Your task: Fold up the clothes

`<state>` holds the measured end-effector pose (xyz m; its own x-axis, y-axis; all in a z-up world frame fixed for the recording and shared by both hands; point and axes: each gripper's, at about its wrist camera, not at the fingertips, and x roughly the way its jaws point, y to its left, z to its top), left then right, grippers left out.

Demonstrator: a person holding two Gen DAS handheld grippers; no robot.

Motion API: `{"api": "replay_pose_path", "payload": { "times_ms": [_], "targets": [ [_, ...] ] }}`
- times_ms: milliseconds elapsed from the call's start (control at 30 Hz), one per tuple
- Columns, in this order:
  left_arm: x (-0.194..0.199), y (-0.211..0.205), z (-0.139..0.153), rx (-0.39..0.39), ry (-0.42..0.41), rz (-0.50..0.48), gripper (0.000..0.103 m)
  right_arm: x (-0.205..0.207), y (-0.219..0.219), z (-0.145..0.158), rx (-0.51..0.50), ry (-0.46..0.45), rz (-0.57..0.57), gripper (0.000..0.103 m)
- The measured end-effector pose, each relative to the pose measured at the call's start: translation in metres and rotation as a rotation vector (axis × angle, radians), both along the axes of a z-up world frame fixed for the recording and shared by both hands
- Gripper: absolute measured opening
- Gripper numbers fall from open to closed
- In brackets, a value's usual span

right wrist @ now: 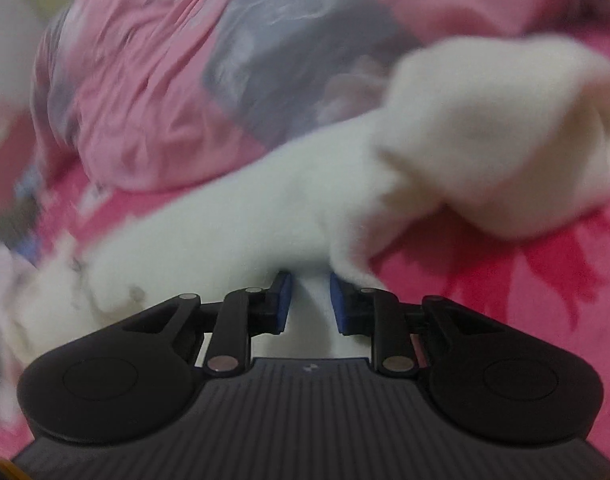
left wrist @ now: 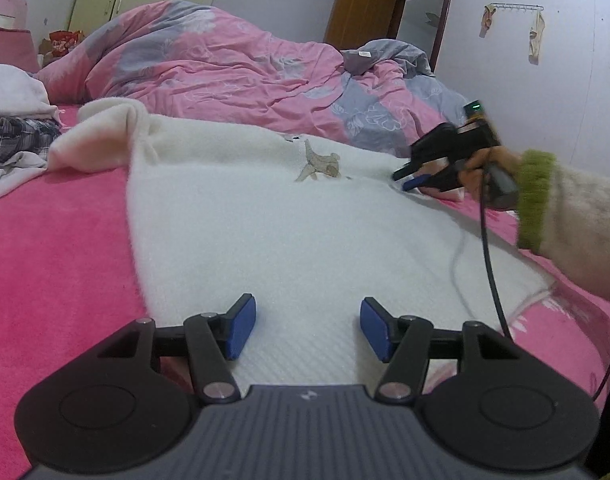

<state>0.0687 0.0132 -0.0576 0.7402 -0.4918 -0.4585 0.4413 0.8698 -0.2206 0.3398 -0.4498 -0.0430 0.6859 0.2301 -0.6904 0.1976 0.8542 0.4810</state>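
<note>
Left wrist view: our left gripper [left wrist: 307, 326] gapes over the white fleece garment [left wrist: 265, 216]; our right gripper [right wrist: 309, 300] pinches its edge.

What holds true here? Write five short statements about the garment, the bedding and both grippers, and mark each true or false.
1. The white fleece garment lies spread on the bright pink bedsheet. True.
2. The left gripper is clamped on the garment. False: its jaws stand open over the fabric, gripping nothing.
3. The right gripper has white fabric between its blue pads. True.
4. The crumpled pink-and-grey floral duvet covers the garment. False: it is heaped behind it.
5. The arm holding the right gripper wears a blue sleeve. False: the cream sleeve has a green cuff.
</note>
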Motion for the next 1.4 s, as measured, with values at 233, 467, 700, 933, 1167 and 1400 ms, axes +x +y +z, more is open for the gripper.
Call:
{"api": "replay_pose_path", "payload": {
  "times_ms": [233, 467, 700, 933, 1167, 1400],
  "targets": [
    [0.001, 0.0, 0.0, -0.002, 0.002, -0.008, 0.063, -0.037, 0.043, 0.025, -0.088, -0.033, 0.253, 0.025],
    [-0.002, -0.007, 0.001, 0.045, -0.008, 0.002, 0.063, 0.035, 0.071, -0.009, 0.008, -0.016, 0.205, 0.022],
    [-0.002, -0.005, 0.001, 0.032, -0.007, 0.001, 0.063, -0.064, -0.006, 0.025, 0.27, -0.103, 0.059, 0.028],
    [-0.003, -0.002, 0.009, 0.024, 0.018, 0.025, 0.063, -0.253, -0.069, 0.044, 0.459, -0.153, -0.02, 0.039],
    [-0.039, 0.018, 0.031, -0.048, 0.075, 0.108, 0.065, -0.307, -0.04, 0.002, 0.471, -0.058, 0.023, 0.04],
    [-0.073, 0.042, 0.03, -0.029, 0.176, 0.21, 0.065, -0.289, -0.027, -0.026, 0.404, -0.047, -0.002, 0.044]
  ]
}}
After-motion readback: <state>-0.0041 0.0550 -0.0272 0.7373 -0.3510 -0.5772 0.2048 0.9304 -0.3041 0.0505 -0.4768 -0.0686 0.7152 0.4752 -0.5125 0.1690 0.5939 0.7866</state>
